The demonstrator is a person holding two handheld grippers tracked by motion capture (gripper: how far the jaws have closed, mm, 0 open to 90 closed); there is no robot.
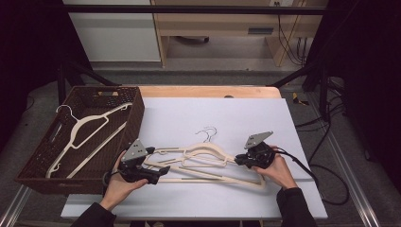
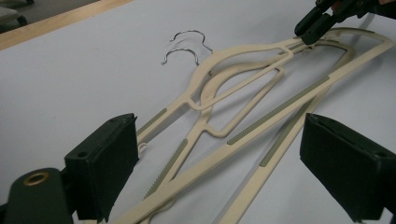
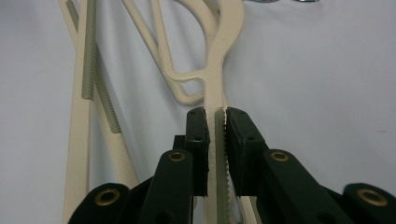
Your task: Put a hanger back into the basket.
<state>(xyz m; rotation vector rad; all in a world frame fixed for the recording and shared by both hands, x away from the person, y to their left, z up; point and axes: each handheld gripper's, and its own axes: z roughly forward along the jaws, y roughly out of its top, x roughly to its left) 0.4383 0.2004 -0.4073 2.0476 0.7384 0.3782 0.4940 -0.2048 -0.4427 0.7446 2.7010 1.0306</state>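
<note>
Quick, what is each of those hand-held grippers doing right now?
Left hand-held gripper: open, jaws wide on either side of the hangers, gripping nothing.
Right hand-held gripper: closed on a hanger arm.

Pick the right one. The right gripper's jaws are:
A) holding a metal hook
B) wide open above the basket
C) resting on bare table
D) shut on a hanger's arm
D: in the right gripper view, the right gripper has its jaws pressed on a cream hanger arm.
</note>
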